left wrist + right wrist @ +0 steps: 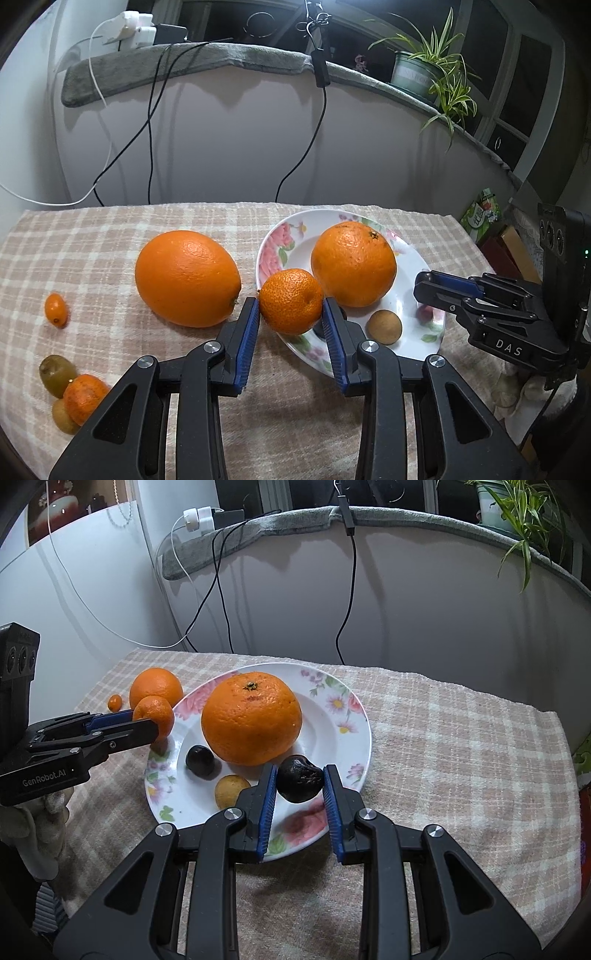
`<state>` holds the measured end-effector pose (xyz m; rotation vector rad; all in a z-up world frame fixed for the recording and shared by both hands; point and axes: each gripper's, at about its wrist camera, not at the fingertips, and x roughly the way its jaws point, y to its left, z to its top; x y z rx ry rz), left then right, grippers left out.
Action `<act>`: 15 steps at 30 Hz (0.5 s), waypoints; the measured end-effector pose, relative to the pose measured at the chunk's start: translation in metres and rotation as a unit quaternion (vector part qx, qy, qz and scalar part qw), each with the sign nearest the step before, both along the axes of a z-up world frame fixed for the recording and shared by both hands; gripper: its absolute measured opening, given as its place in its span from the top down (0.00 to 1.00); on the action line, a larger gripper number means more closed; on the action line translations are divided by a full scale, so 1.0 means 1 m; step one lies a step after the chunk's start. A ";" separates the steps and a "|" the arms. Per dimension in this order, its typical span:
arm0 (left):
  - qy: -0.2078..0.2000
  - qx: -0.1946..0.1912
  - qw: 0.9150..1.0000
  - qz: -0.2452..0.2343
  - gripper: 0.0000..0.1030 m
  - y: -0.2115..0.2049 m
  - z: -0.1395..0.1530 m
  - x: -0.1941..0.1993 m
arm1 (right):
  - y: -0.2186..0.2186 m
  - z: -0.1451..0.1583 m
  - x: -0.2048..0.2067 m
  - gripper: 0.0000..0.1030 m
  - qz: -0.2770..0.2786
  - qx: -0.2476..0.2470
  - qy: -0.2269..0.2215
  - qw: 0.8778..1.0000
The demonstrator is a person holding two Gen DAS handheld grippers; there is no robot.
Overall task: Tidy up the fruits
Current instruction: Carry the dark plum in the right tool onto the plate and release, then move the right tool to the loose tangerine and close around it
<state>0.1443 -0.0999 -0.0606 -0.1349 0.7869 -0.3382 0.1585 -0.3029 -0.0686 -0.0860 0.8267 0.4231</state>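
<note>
L claw (pixel 290 306) grips mandarin (pixel 290 301) at plate (pixel 354 734) rim, R claw (pixel 300 780) grips dark fruit (pixel 299 778), maybe plum.

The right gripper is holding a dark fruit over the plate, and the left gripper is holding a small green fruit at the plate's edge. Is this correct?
Not quite. The left gripper holds a small orange fruit, a mandarin, not a green one; the left wrist view shows it between the blue pads at the plate edge. The rest stands: the right gripper holds the dark fruit over the plate.
</note>
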 end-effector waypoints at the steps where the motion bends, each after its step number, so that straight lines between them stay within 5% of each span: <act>1: 0.000 0.000 1.000 0.000 0.67 0.000 0.000 0.000 | 0.000 0.000 0.000 0.74 0.001 0.001 0.000 1.000; 6: -0.001 0.003 1.000 -0.001 0.67 0.000 0.001 -0.001 | 0.001 0.002 -0.002 0.74 0.003 0.001 -0.001 1.000; 7: -0.001 0.004 1.000 -0.001 0.66 0.000 0.001 -0.001 | 0.002 0.002 -0.003 0.70 0.003 0.001 -0.003 1.000; 10: -0.005 0.004 1.000 0.003 0.48 0.001 0.003 -0.003 | 0.002 0.005 -0.005 0.27 0.004 0.004 -0.011 1.000; 11: -0.008 0.003 1.000 0.002 0.42 0.001 0.004 -0.003 | 0.002 0.007 -0.008 0.21 0.004 0.007 -0.017 1.000; 15: -0.014 0.006 1.000 0.001 0.35 0.001 0.008 -0.006 | 0.004 0.013 -0.013 0.13 0.006 0.006 -0.030 1.000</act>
